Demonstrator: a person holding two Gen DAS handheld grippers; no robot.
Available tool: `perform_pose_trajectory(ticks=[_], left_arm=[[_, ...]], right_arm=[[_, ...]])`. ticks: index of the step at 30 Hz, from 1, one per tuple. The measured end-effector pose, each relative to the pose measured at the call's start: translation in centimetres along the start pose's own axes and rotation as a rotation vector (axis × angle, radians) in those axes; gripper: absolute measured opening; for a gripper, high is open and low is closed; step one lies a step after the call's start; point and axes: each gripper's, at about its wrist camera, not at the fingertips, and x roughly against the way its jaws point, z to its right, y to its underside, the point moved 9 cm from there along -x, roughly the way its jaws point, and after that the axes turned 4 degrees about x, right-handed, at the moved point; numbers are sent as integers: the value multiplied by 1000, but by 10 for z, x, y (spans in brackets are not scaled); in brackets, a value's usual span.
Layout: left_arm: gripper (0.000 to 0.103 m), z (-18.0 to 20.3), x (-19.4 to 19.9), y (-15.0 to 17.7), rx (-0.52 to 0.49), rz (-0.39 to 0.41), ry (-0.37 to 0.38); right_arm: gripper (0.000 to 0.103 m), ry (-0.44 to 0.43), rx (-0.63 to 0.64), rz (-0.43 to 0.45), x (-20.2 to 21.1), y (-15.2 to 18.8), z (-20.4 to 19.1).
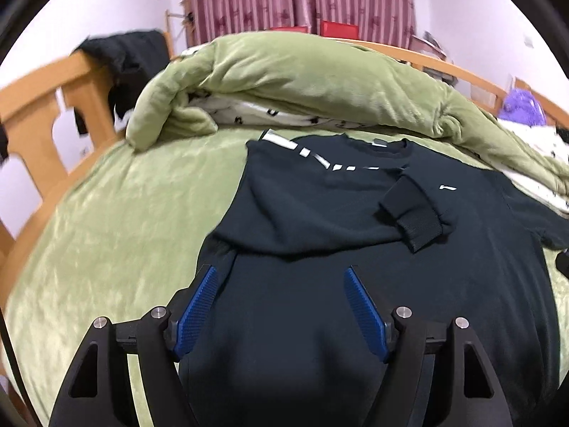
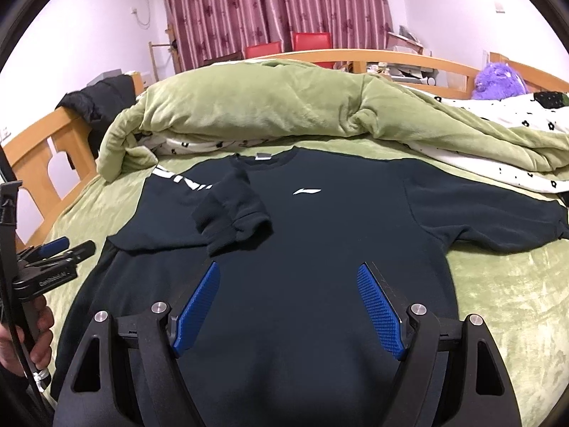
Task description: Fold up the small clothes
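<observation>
Fingers [image 1: 209, 277] of both grippers spread, gripping nothing, over sweatshirt [image 2: 320, 231]; folded sleeve [image 2: 231, 210] likely to slip open if hem tugged.

Sweatshirt [image 2: 320, 249] and quilt [image 2: 249, 106] on bed [image 2: 505, 302]

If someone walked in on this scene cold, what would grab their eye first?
First, the dark sweatshirt spread flat on the green bed cover, one sleeve already folded across its chest and the other sleeve still stretched out to the side. Behind it a green quilt lies heaped across the bed. Up close, the right claw stands open over the shirt's lower half.
</observation>
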Motion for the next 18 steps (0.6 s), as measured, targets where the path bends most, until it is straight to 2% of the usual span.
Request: perform_pose_trajectory(ticks=[4,9,11,15,18], left_arm=[[72,-15,-14,15,80,-55,41],[72,-22,-25,22,86,-65,33],[72,-24,-31,24,117,-76,44],[72,-28,-39,30,192,-135,73],[72,-25,-43,35,189,-159,71]], right_arm=[[79,18,36,-20,-9,8,-12],[79,39,69,-28,-18,13,-16],[79,41,76,-33,-20,15,-16],[79,53,76,-45,-26,16,-14],[79,46,66,-54,-29,17,-13]])
